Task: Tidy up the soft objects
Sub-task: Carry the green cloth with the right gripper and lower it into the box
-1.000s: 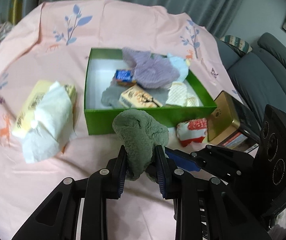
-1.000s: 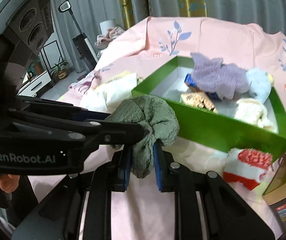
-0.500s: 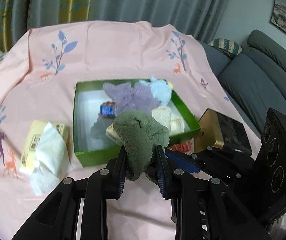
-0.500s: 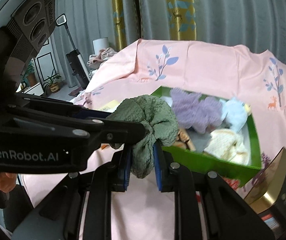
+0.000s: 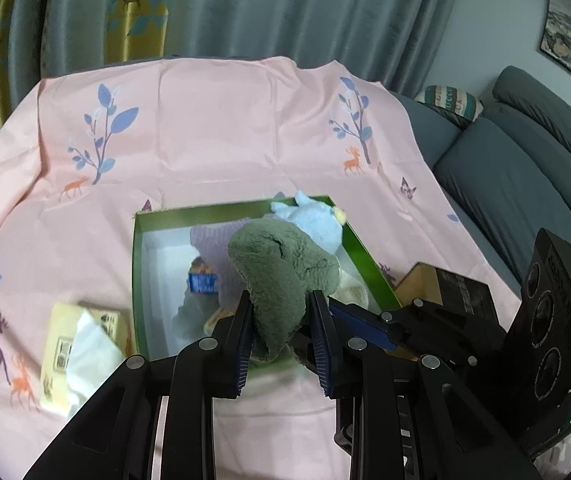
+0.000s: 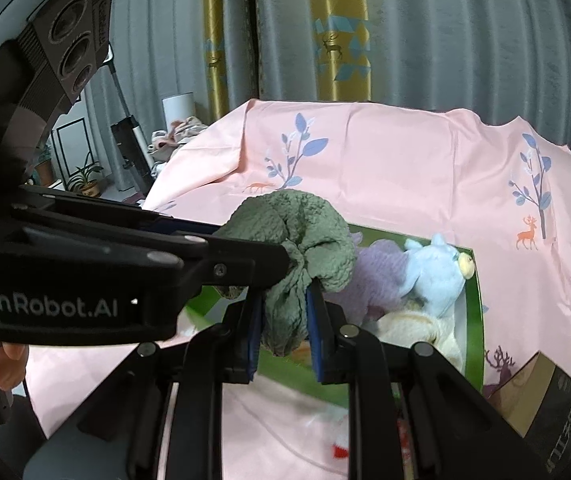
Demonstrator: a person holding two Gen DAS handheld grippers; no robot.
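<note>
Two grippers were clamped together on one green cloth (image 5: 281, 280): left gripper (image 5: 283, 344), right gripper (image 6: 283, 320), each with jaws pinched on a bunched end. Cloth was held in the air above the near wall of a green box (image 5: 138, 280), at 6 o'clock from a blue plush toy (image 5: 317, 220) and purple cloth (image 6: 381, 272) inside. Step judged: carrying to the box; lowering and release would be called for next. Writing read: "GenRobot.AI" on the left gripper's body. Package print was not legible.
</note>
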